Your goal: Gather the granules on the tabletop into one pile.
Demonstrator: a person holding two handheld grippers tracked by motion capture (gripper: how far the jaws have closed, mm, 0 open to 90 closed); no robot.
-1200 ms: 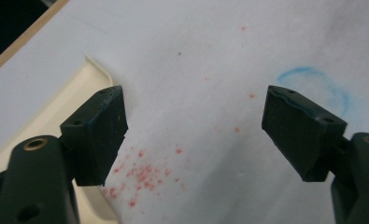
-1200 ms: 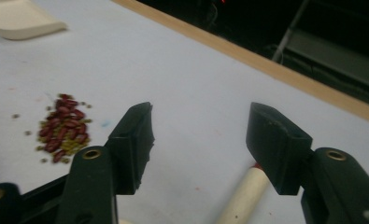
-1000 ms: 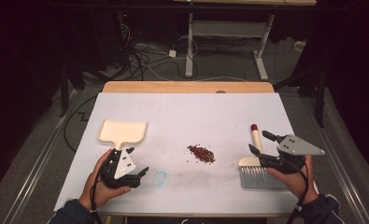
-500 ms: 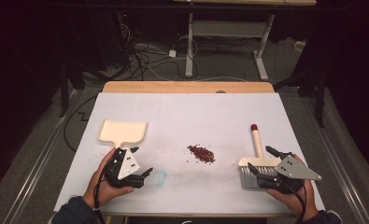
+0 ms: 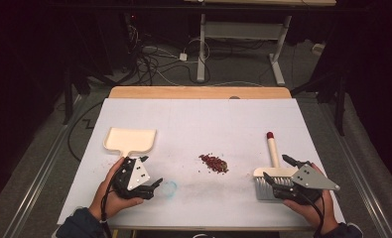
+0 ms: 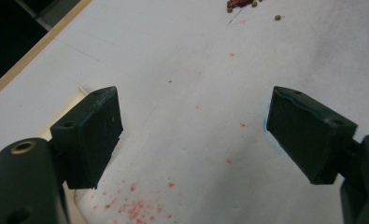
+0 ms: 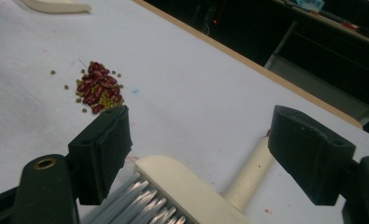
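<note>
A cream brush point(image 5: 272, 157) with a red-tipped handle lies flat on the white table point(image 5: 223, 119), its grey bristles point(image 5: 272, 190) toward me. My right gripper point(image 5: 276, 167) stands open around the brush head point(image 7: 182, 186). Its jaws have just been opening, and the pads stand clear of the brush. A small pile of red and green beans point(image 5: 213, 162) point(image 7: 97, 87) lies mid-table. The cream dustpan point(image 5: 130, 140) lies at the left. Just in front of its handle my left gripper point(image 5: 153, 171) rests open over bare table point(image 6: 194, 130), nothing between its jaws.
A faint blue ring mark point(image 5: 169, 187) sits beside the left gripper, and red stains point(image 6: 135, 210) dot the cover. A wooden strip point(image 5: 198, 92) edges the table's far side. Beyond it are cables point(image 5: 154, 59) and a desk frame point(image 5: 243, 34) on the floor.
My right gripper has drawn back toward me and sunk to the table, and its jaws have spread around the brush head. The brush, the dustpan and my left gripper have kept their places.
</note>
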